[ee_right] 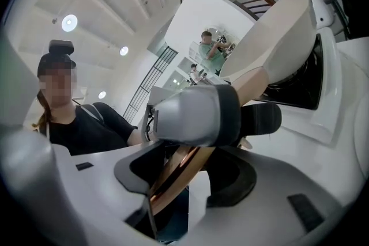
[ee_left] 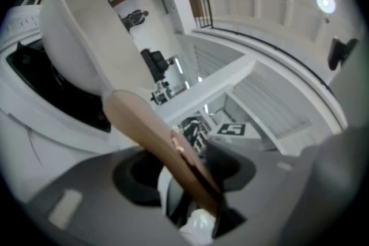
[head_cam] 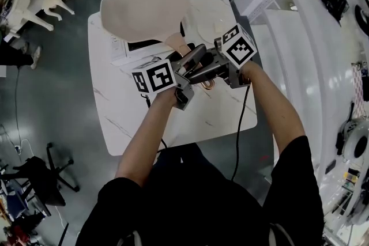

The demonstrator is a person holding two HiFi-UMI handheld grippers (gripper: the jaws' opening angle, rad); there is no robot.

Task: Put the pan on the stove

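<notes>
Part-open hand-held grippers (ee_left: 187, 173) (ee_right: 184, 176) on pan handle (head_cam: 177, 42)

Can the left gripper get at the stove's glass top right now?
Probably not. The left gripper is closed on the pan handle, as is the right gripper, and the tilted pan hangs over the stove, covering most of its glass.

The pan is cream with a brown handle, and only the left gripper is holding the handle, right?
Not quite. Both grippers hold the handle. The left gripper and the right gripper each clamp it between their jaws, as the two gripper views show. The rest is right: the pan is cream with a brown handle.
</notes>
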